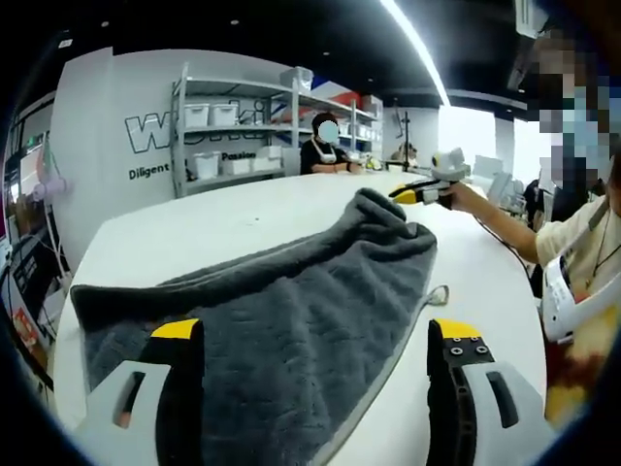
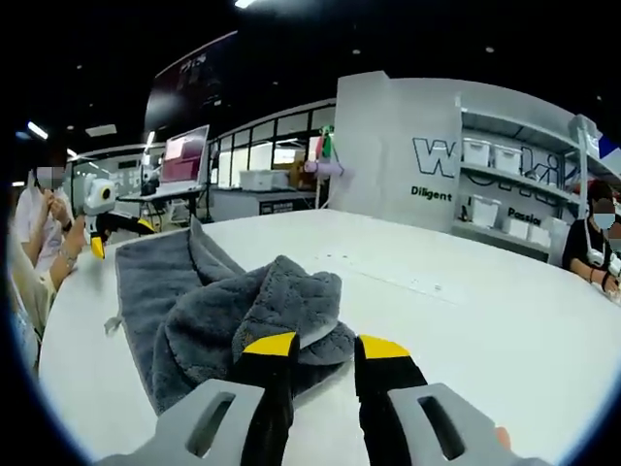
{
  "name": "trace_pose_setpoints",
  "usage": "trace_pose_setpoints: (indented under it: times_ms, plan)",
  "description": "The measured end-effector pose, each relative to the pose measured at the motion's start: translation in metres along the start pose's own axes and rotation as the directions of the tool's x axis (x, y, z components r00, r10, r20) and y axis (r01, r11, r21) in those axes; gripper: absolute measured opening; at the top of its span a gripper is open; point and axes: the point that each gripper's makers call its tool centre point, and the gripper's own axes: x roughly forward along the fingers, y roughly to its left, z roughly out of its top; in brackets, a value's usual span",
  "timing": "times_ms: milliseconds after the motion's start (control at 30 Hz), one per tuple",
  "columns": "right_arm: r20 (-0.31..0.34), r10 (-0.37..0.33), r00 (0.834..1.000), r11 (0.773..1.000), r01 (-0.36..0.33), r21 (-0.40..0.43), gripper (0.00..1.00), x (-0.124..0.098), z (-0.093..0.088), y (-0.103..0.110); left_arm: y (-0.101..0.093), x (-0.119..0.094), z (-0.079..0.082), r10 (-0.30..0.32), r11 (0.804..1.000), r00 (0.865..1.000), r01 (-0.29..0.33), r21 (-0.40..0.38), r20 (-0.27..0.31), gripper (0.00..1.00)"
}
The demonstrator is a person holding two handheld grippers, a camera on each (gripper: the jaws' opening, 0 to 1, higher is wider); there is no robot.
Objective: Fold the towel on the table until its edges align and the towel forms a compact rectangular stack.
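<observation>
Towel (image 1: 291, 311) sprawls grey across the white table (image 1: 194, 233), right gripper (image 2: 325, 348) pinching narrow on a bunched corner to carry it over, left gripper (image 1: 315, 340) wide, straddling the cloth.

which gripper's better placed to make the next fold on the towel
Right, probably. The right gripper is nearly closed at the bunched, lifted corner of the grey towel; the left gripper is wide open above it, gripping nothing.
</observation>
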Motion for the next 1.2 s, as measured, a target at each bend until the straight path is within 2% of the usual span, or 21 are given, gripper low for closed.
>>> trace_pose_setpoints:
  times_ms: [167, 267, 333, 467, 567, 733, 1000, 1200]
  plan:
    - [0.013, 0.087, 0.996, 0.993, -0.088, 0.079, 0.14, 0.003, 0.001, 0.016, -0.001, 0.0, -0.002, 0.001, 1.0, 1.0, -0.001, 0.0, -0.003, 0.93]
    - [0.018, 0.155, 0.988, 0.973, -0.156, 0.17, 0.14, 0.003, 0.001, 0.028, -0.001, 0.0, -0.003, 0.001, 1.0, 1.0, -0.001, -0.002, -0.006, 0.92]
    - [0.017, 0.175, 0.984, 0.966, -0.175, 0.193, 0.13, 0.003, -0.001, 0.033, -0.001, 0.001, -0.003, 0.0, 1.0, 1.0, 0.0, -0.003, -0.009, 0.92]
    - [-0.029, 0.157, 0.987, 0.974, -0.15, 0.168, 0.1, 0.005, -0.01, 0.033, -0.001, 0.0, -0.003, 0.0, 1.0, 1.0, 0.0, -0.001, -0.011, 0.92]
    - [-0.046, 0.118, 0.992, 0.98, -0.109, 0.169, 0.17, 0.004, -0.014, 0.025, -0.001, -0.001, -0.004, 0.0, 1.0, 1.0, 0.0, 0.0, -0.011, 0.92]
    - [-0.052, 0.162, 0.985, 0.962, -0.147, 0.229, 0.17, 0.005, -0.019, 0.032, -0.001, -0.002, -0.005, -0.002, 1.0, 1.0, 0.002, 0.0, -0.016, 0.92]
    - [-0.015, 0.165, 0.986, 0.974, -0.16, 0.161, 0.02, 0.001, -0.011, 0.038, 0.0, -0.002, -0.007, -0.002, 1.0, 1.0, 0.002, 0.001, -0.023, 0.92]
    - [0.042, 0.129, 0.991, 0.989, -0.132, 0.072, 0.0, -0.004, 0.008, 0.034, -0.002, -0.003, -0.006, -0.003, 1.0, 1.0, 0.003, 0.003, -0.019, 0.92]
